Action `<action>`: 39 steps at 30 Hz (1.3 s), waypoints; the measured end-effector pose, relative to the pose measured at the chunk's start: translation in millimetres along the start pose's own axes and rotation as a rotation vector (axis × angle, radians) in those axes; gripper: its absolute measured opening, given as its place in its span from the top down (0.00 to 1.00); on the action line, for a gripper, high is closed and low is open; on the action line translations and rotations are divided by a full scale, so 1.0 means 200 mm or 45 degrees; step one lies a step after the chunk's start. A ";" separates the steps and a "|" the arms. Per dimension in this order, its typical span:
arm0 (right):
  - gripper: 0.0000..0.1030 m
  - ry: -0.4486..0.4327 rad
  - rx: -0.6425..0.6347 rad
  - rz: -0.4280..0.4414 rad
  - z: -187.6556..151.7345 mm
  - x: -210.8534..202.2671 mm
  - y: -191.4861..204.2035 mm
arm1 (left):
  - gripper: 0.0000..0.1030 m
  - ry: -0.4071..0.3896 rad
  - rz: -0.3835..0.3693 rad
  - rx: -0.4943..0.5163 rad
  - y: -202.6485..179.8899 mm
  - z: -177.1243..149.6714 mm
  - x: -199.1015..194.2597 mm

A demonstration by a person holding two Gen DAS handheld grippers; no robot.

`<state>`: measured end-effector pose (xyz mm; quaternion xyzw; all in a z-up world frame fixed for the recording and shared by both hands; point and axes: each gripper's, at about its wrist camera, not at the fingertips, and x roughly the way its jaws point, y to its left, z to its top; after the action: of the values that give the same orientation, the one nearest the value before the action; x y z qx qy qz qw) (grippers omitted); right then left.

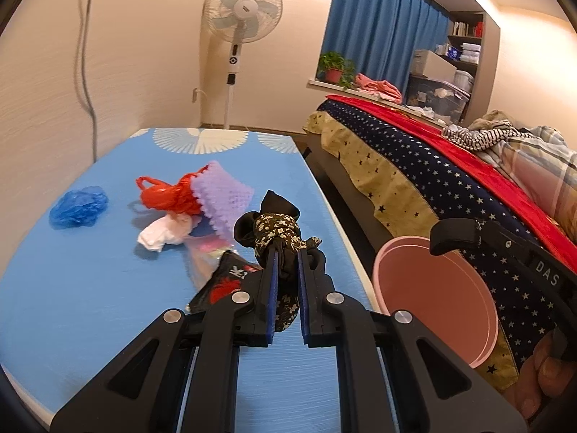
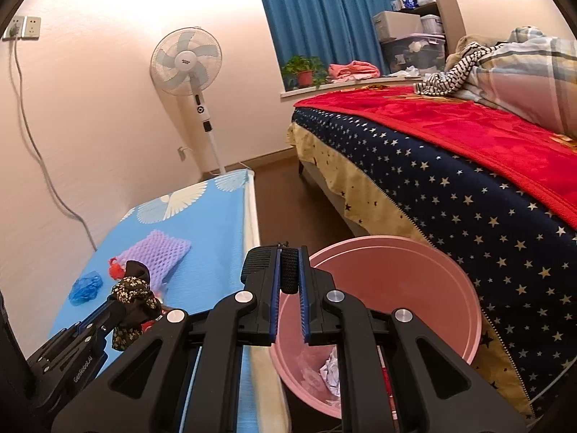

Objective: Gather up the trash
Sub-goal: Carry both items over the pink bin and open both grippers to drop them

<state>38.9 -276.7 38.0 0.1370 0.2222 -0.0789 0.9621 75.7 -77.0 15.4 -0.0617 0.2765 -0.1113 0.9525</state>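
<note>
**Me:** Gripping a crumpled black cloth with a small floral print [image 1: 279, 238] in my left jaws [image 1: 286, 252], closed tight on it, above the near part of the blue-covered counter [image 1: 90, 288].

**Other:** And your right?

**Me:** My right jaws [image 2: 289, 270] are clamped on a short dark ribbed strap or handle [image 2: 289, 269]; what it belongs to I cannot tell.

**Other:** Where does the cloth have to go?

**Me:** Into the round pink plastic bin [image 1: 396, 252], I judge. It stands on the floor between the counter and the bed with the star-print cover [image 1: 432, 187], lower than my left jaws and off to their right. The cloth hangs lengthwise along my fingers, so a sideways carry past the counter edge should bring it over the rim.

**Other:** What's in the bin?

**Me:** Crumpled pale paper and plastic scraps at the bottom.

**Other:** What's left?

**Me:** A blue plastic bag [image 1: 78, 206], a red plastic bag [image 1: 166, 195], a purple foam net sleeve [image 1: 221, 195], white crumpled tissue [image 1: 164, 234] and a dark printed wrapper [image 1: 225, 281] lie on the counter.
</note>
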 end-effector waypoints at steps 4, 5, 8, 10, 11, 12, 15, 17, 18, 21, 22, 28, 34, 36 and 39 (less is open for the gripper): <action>0.90 -0.004 0.009 -0.024 0.01 0.01 -0.02 | 0.90 -0.002 -0.013 0.012 -0.03 0.00 0.01; 0.90 -0.005 0.012 -0.031 0.01 0.01 -0.03 | 0.90 -0.003 -0.017 0.016 -0.03 0.00 0.01; 0.90 -0.008 0.023 -0.048 0.01 0.01 -0.05 | 0.90 -0.007 -0.031 0.024 -0.05 0.00 0.00; 0.90 -0.011 0.028 -0.060 0.01 0.02 -0.06 | 0.90 -0.009 -0.040 0.031 -0.06 0.01 0.01; 0.90 -0.013 0.031 -0.066 0.02 0.02 -0.07 | 0.90 -0.009 -0.045 0.036 -0.07 0.01 0.01; 0.90 -0.014 0.033 -0.070 0.02 0.02 -0.07 | 0.90 -0.010 -0.049 0.041 -0.08 0.01 0.01; 0.90 -0.018 0.040 -0.088 0.02 0.01 -0.09 | 0.90 -0.010 -0.060 0.053 -0.10 0.01 0.01; 0.90 -0.020 0.043 -0.100 0.02 0.01 -0.10 | 0.90 -0.008 -0.069 0.060 -0.12 0.01 0.02; 0.90 -0.021 0.045 -0.106 0.02 0.01 -0.11 | 0.90 -0.007 -0.073 0.062 -0.13 0.01 0.02; 0.90 -0.024 0.057 -0.128 0.03 0.02 -0.14 | 0.90 -0.003 -0.084 0.072 -0.16 0.01 0.04; 0.90 -0.027 0.060 -0.138 0.03 0.02 -0.15 | 0.90 -0.002 -0.088 0.077 -0.17 0.00 0.04; 0.90 -0.034 0.077 -0.180 0.03 0.03 -0.20 | 0.90 0.009 -0.115 0.089 -0.22 0.00 0.07; 0.90 -0.036 0.087 -0.214 0.03 0.04 -0.24 | 0.90 0.016 -0.144 0.108 -0.28 0.00 0.10; 0.90 -0.037 0.089 -0.224 0.03 0.05 -0.25 | 0.90 0.020 -0.153 0.114 -0.30 -0.01 0.11; 0.90 -0.037 0.102 -0.233 0.03 0.05 -0.27 | 0.90 0.022 -0.160 0.127 -0.33 -0.01 0.12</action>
<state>38.7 -330.4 27.2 0.1532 0.2164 -0.1771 0.9478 82.2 -147.0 12.9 -0.0305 0.2745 -0.1851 0.9431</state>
